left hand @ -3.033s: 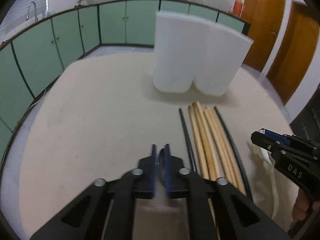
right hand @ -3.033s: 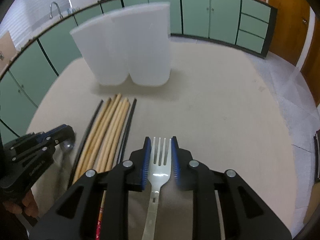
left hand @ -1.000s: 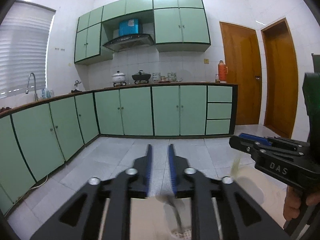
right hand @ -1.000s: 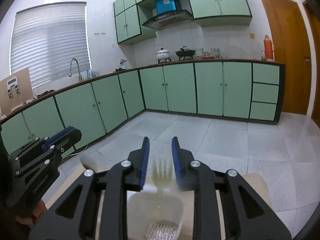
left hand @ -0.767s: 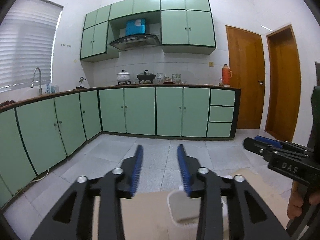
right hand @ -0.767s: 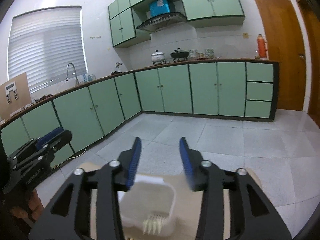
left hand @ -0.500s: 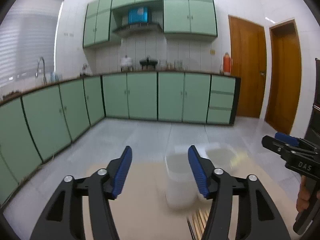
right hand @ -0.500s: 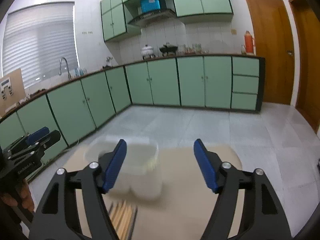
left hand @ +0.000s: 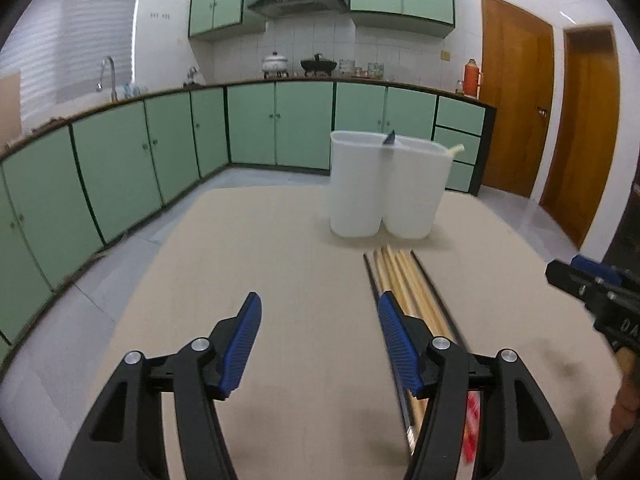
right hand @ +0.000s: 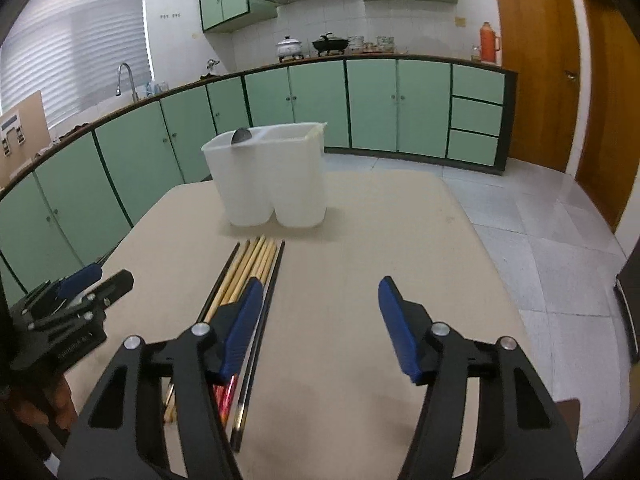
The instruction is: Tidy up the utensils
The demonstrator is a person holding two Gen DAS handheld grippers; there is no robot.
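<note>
Spoon [left hand: 389,138] and fork [left hand: 456,148] now stand in the white holder [left hand: 384,196]; left gripper [left hand: 318,344] spread and empty, right gripper [right hand: 318,330] empty, jaws closing; chopsticks [right hand: 250,266] still await.

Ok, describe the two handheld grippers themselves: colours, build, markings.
Both match: the left gripper and right gripper have black angular linkage frames with silver pivot bolts and two fingers faced with ribbed blue pads. White lettering marks each black body, too blurred and cropped to read. No cables or sleeves show.
</note>
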